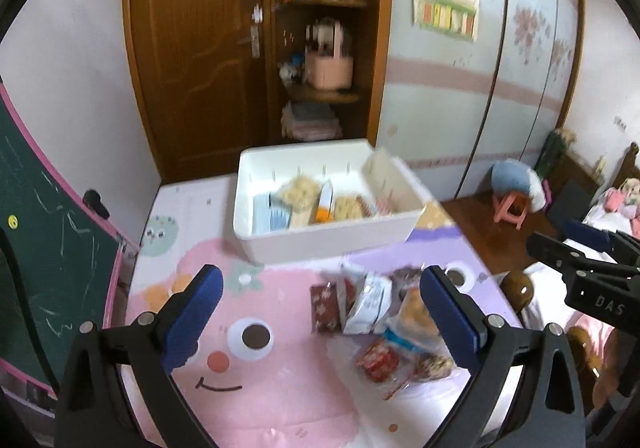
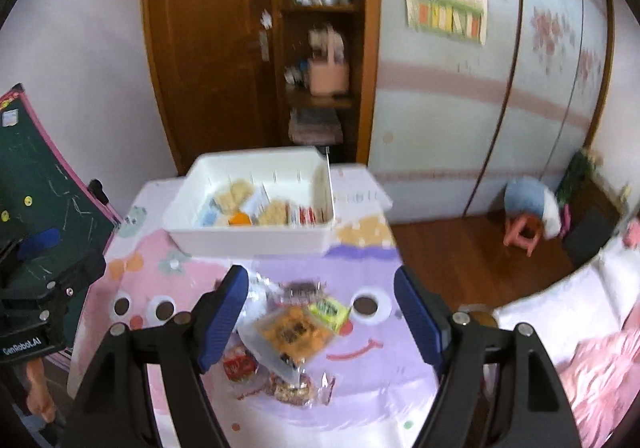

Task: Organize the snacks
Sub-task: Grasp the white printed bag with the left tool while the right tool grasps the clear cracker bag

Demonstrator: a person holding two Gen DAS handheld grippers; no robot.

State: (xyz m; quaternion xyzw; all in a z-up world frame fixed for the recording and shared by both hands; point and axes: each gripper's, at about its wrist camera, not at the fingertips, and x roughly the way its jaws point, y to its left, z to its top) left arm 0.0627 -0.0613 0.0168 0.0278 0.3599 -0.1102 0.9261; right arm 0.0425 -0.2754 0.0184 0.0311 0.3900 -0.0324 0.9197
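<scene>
A white bin (image 1: 328, 236) (image 2: 248, 240) stands at the far side of the table and holds several snack packs. A pile of loose snacks lies on the cartoon tablecloth nearer me: a brown packet (image 1: 325, 307), a white pack (image 1: 370, 304), a red pack (image 1: 378, 361) (image 2: 239, 365), an orange-filled clear pack (image 2: 292, 332) and a green-yellow pack (image 2: 330, 311). My left gripper (image 1: 320, 324) is open and empty above the pink cloth, left of the pile. My right gripper (image 2: 322, 322) is open and empty, hovering over the pile.
A green chalkboard (image 1: 44, 248) leans at the table's left edge. A wooden cabinet with shelves (image 1: 320, 48) stands behind the bin. A pink stool (image 2: 524, 234) stands on the wood floor to the right. A bed (image 2: 580, 308) lies at the right.
</scene>
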